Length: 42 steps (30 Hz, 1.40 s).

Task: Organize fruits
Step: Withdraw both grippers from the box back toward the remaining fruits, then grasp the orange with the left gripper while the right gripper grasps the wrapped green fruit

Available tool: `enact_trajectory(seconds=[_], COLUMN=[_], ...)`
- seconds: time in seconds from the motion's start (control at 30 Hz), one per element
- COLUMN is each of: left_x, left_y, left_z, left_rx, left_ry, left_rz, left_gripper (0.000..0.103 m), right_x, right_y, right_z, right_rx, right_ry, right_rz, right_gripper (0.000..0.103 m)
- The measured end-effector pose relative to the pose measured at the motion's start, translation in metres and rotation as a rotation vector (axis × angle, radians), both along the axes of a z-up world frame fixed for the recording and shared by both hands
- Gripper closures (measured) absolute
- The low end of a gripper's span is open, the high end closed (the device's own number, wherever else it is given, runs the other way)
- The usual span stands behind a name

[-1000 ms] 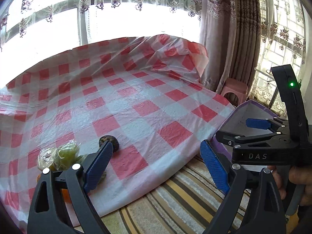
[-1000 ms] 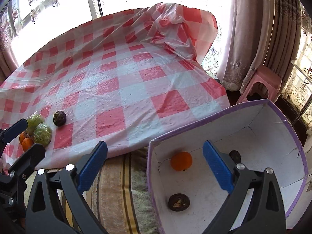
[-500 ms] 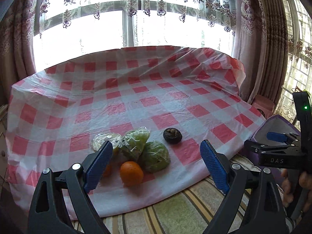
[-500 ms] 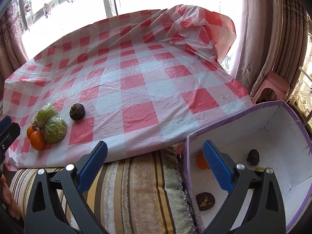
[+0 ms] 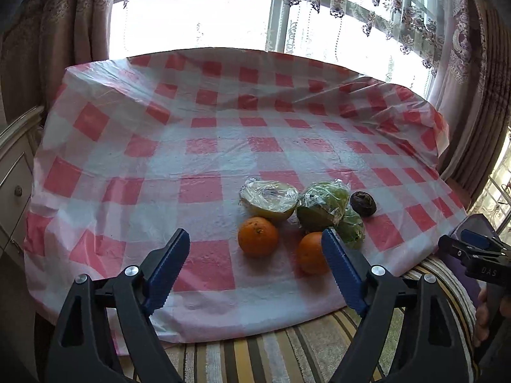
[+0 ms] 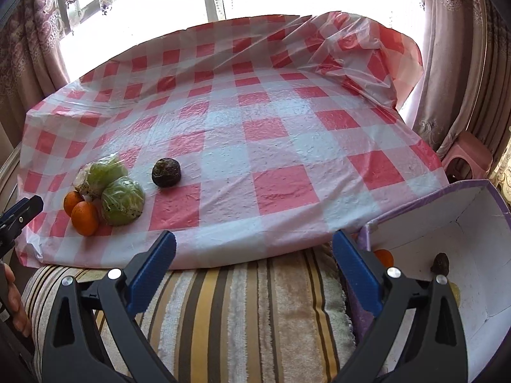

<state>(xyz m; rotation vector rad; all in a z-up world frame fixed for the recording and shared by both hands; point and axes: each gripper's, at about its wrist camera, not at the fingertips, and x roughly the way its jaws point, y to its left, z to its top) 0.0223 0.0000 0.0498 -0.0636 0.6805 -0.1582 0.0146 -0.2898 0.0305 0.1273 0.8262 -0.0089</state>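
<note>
2 oranges [image 5: 258, 235] before left gripper [image 5: 255, 266], jaws closing, empty, right gripper [image 6: 254, 269] agape

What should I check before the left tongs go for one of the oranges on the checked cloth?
1. Left tongs empty, nothing between them; they have just been closing a little: ok.
2. Nearer orange partly behind the tongs' right pad, not centred: not ok.
3. Other orange sits free of its neighbours: ok.
4. Wrapped green fruit crowds the nearer orange; whether they touch: cannot tell.
5. Right tongs open and empty: ok.
6. Purple-edged box has room left: ok.
</note>
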Motion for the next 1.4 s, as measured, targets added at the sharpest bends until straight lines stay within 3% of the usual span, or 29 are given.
enact_trajectory(seconds=[0.17,0.43,0.7,0.9,1.23,1.4], left_x=[0.010,0.026,0.046,0.057,0.056,0.050], left_y=[0.006,0.006,0.013,0.012,0.007,0.016], left_z=[-0.011,-0.020,-0.032,-0.040,-0.045,-0.042], left_rx=[-0.037,-0.054,-0.137,-0.155,-0.131,-0.136], left_ry=[0.064,0.114,0.190,0.220,0.203,0.173], left_rz=[-0.006,-0.020,-0.041,-0.045,-0.064,0.002], left_gripper=[0.033,0.035,0.039,0.045,0.062,0.066], right_x=[0.012,0.027,0.044,0.056,0.068,0.078], right_y=[0.022,0.050,0.092,0.120,0.147,0.160], right_z=[-0.001,0.003,0.013,0.018,0.020,0.016], right_rx=[-0.020,-0.043,-0.097,-0.130,-0.161,-0.203], right_ry=[-0.001,-0.010,-0.032,-0.059,-0.066,-0.055], right_rz=[0.046,0.111,0.231,0.283,0.339,0.354], right_gripper=[0.005,0.005,0.005,0.004,0.004,0.004])
